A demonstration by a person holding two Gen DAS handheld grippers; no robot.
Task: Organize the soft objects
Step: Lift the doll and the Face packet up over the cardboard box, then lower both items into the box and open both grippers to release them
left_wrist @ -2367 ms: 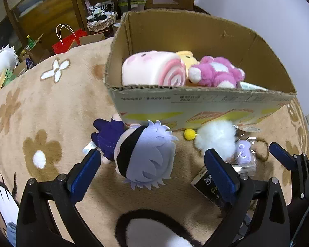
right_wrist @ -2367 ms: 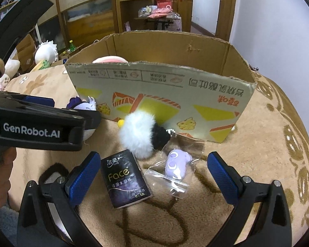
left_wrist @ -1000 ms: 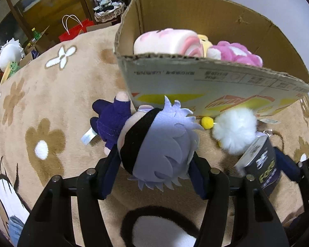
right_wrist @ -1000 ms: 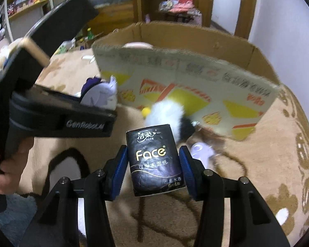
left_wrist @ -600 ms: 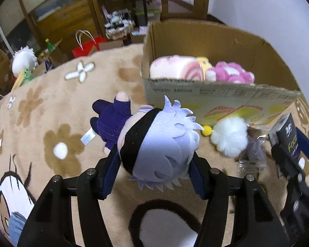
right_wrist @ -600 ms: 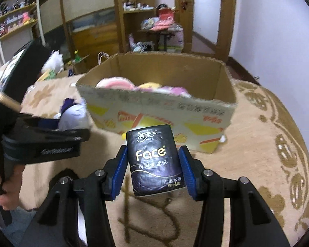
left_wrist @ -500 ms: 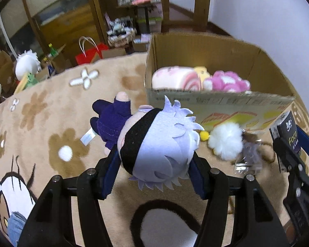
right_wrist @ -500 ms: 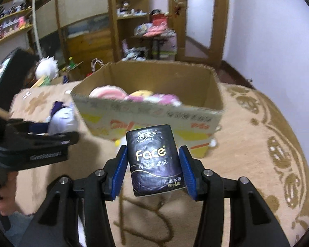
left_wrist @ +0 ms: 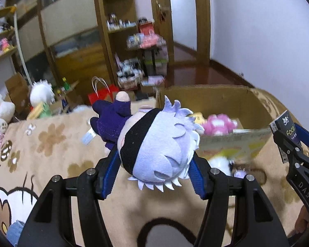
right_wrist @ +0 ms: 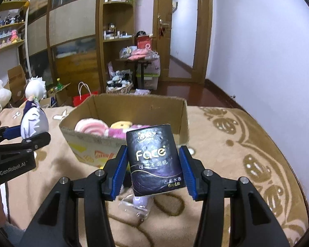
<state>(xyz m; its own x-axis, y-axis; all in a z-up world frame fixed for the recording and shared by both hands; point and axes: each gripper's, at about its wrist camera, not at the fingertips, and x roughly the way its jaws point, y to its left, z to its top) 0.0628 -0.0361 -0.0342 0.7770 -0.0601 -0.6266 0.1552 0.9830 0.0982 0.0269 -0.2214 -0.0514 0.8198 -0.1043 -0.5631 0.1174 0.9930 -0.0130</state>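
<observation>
My left gripper [left_wrist: 154, 164] is shut on a plush doll [left_wrist: 156, 146] with pale lilac hair, a black blindfold and a dark purple body, held up in the air. My right gripper [right_wrist: 154, 166] is shut on a black tissue pack [right_wrist: 155, 158] marked "Face", also lifted. Ahead of both stands an open cardboard box [right_wrist: 138, 107] holding a pink swirl-roll plush [right_wrist: 90, 126], a yellow plush and a pink plush [left_wrist: 218, 124]. In the right wrist view the left gripper with the doll [right_wrist: 34, 121] is at the left, short of the box.
A beige patterned blanket [right_wrist: 237, 144] covers the bed under the box. A small lilac toy in a clear bag [right_wrist: 137, 204] and a white pompom [left_wrist: 218, 162] lie in front of the box. Shelves, a red bag and more plush toys stand beyond the bed.
Both grippers have risen and tilted upward with the doll and the tissue pack still held. The box now sits lower in both views and more of the room shows.
</observation>
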